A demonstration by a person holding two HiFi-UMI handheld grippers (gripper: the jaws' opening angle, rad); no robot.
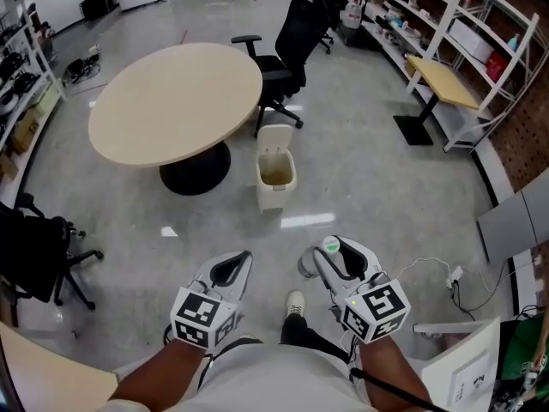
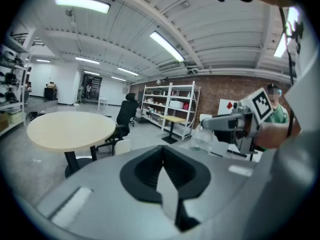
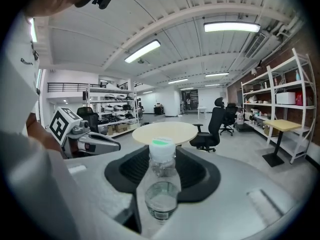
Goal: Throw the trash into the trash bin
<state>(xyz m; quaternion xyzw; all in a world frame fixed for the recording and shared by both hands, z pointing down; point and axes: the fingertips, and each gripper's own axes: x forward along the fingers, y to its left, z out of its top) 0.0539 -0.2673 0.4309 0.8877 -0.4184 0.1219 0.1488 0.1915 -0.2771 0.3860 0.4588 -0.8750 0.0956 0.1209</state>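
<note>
1. Head view: the left gripper (image 1: 230, 269) is low left with its jaws pressed together and nothing in them. The right gripper (image 1: 336, 261) is just beside it, pinching a clear bottle (image 1: 329, 247) with its green cap up.
2. The bin (image 1: 275, 168) stands ahead on the floor (image 1: 377, 187), lid up, at the near edge of the round table (image 1: 176, 101). It is well apart from both grippers, with bare floor between.
3. A black chair (image 1: 296, 45) sits behind the bin at the table's far right edge. The floor is open to the right of the bin, up to a small desk (image 1: 442, 82) and shelves (image 1: 455, 15) along the right wall. A second chair (image 1: 39, 251) crowds the left edge. A cable (image 1: 429, 269) lies on the floor near the right gripper.
4. Left gripper view: the black pads meet in a closed line, empty. The table is ahead to the left, with the bin's pale lid just right of its base. The right gripper and bottle are off to the right.
5. Right gripper view: the bottle stands upright, clamped between the jaws at centre, with a little water in it. The table edge is straight ahead beyond the cap, the black chair to its right, and open floor right of that.
</note>
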